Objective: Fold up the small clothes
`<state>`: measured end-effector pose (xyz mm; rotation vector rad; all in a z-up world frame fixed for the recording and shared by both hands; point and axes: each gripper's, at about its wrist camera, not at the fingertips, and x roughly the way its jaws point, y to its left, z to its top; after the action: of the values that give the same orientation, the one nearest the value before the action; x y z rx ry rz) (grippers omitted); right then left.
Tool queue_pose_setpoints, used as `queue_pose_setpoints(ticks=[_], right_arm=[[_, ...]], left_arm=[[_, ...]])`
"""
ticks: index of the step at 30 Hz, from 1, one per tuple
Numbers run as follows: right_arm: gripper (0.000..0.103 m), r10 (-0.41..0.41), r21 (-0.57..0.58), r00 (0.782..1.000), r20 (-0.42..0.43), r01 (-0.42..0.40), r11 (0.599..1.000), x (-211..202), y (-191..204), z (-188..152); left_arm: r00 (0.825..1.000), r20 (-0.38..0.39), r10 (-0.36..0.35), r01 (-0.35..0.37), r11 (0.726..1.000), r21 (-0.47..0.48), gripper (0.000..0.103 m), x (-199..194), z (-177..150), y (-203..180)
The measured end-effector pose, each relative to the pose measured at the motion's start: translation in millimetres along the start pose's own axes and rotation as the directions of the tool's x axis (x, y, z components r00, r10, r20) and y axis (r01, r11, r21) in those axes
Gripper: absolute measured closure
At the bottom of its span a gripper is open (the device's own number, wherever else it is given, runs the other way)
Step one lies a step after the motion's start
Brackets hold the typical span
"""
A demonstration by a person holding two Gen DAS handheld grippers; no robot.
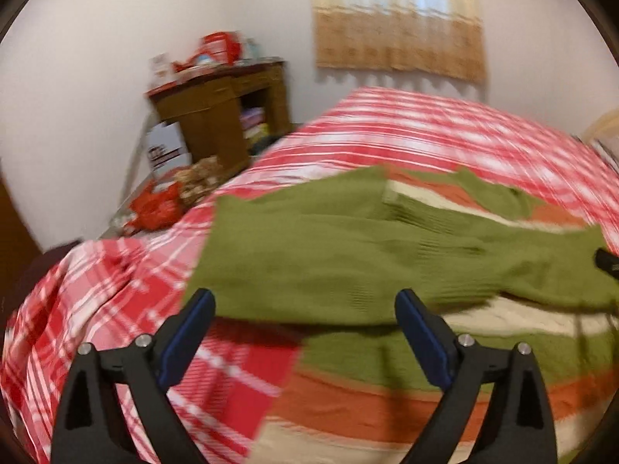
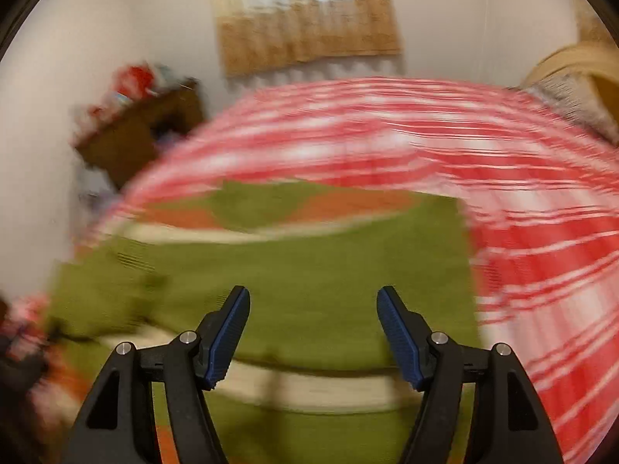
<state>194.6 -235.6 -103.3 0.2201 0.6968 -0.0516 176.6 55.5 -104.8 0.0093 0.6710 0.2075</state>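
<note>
**Hovering over a striped sweater on the bed**

Looking along both wrist cameras, we see our left tongs (image 1: 303,301) spread wide with nothing between their blue pads (image 1: 423,338), and our right tongs (image 2: 313,297) likewise released and empty. Both hang above the sweater (image 1: 348,255), a knit in green with orange and cream stripes that lies spread on the bed (image 1: 445,131), whose cover is a red-and-white plaid. A green part of the sweater is folded over the striped body, its lower edge just beyond the left tongs' tips. In the right wrist view the sweater (image 2: 309,270) fills the middle, with plaid cover to its right and beyond it; that view is heavily blurred, so we cannot make out finer folds. At the right edge of the left wrist view, a dark object touches the sweater's green fabric; we cannot tell what it is. Beyond the sweater, off the bed's far-left corner, stands a wooden cabinet (image 1: 228,112) with red items piled on top, and a curtain (image 1: 398,19) hangs on the wall behind the bed.
</note>
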Motion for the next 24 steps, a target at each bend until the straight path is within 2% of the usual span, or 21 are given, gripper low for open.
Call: queue_pose_setpoints(ticks=[2,5,9,12,13,14,15,17,20,21,23,24], right_arm=[[0.034,0.127,0.002,0.991,-0.03,-0.127,0.992,5.4,24.2,6.7],[0.034,0.247,0.009,0.963,-0.11,-0.248,0.969,32.4,61.7,8.2],[0.034,0.239,-0.039,0.959,-0.155,-0.247,0.968,68.2,96.4,0.7],[0.037,0.211,-0.074,0.955,-0.207,-0.231,0.97,88.6,116.0,-9.2],[0.039,0.198,-0.097,0.956,-0.218,-0.223,0.97,91.7,120.7,-14.0],[0.045,0.174,-0.14,0.963,-0.207,-0.206,0.969,93.8,127.8,-16.3],[0.055,0.145,-0.191,0.972,-0.186,-0.181,0.965,93.3,134.4,-18.4],[0.064,0.132,-0.23,0.973,-0.19,-0.175,0.957,93.0,139.8,-21.6],[0.079,0.137,-0.23,0.975,-0.176,-0.176,0.957,86.9,140.1,-18.2],[0.086,0.138,-0.227,0.978,-0.159,-0.173,0.958,83.1,139.8,-16.7],[0.095,0.152,-0.225,0.981,-0.123,-0.177,0.958,72.3,137.9,-9.7],[0.096,0.161,-0.224,0.981,-0.109,-0.182,0.957,66.2,137.4,-5.0]], left_arm=[[0.999,-0.035,0.018,-0.02,0.999,-0.047,0.007,11.6,-4.5,9.4],[0.997,-0.069,0.021,-0.026,0.996,-0.081,0.006,25.2,-16.2,10.2],[0.998,-0.066,0.005,-0.01,0.997,-0.082,0.005,27.5,-23.2,3.9],[0.995,-0.099,-0.023,0.012,0.994,-0.109,0.0,35.0,-24.4,7.6],[0.994,-0.099,-0.042,0.028,0.991,-0.134,0.0,35.6,-24.4,10.1],[0.994,-0.098,-0.044,0.03,0.99,-0.136,0.0,35.4,-24.0,12.1],[0.995,-0.096,-0.04,0.027,0.991,-0.131,0.0,35.6,-23.6,12.1],[0.995,-0.095,-0.034,0.022,0.992,-0.125,0.0,35.6,-24.1,11.1],[0.995,-0.095,-0.038,0.026,0.991,-0.129,0.0,34.6,-24.5,11.9],[0.995,-0.095,-0.04,0.027,0.991,-0.132,0.0,34.3,-24.4,11.8],[0.995,-0.094,-0.044,0.031,0.99,-0.136,0.0,33.9,-25.4,14.2],[0.995,-0.094,-0.043,0.03,0.99,-0.136,0.0,34.5,-25.2,14.3]])
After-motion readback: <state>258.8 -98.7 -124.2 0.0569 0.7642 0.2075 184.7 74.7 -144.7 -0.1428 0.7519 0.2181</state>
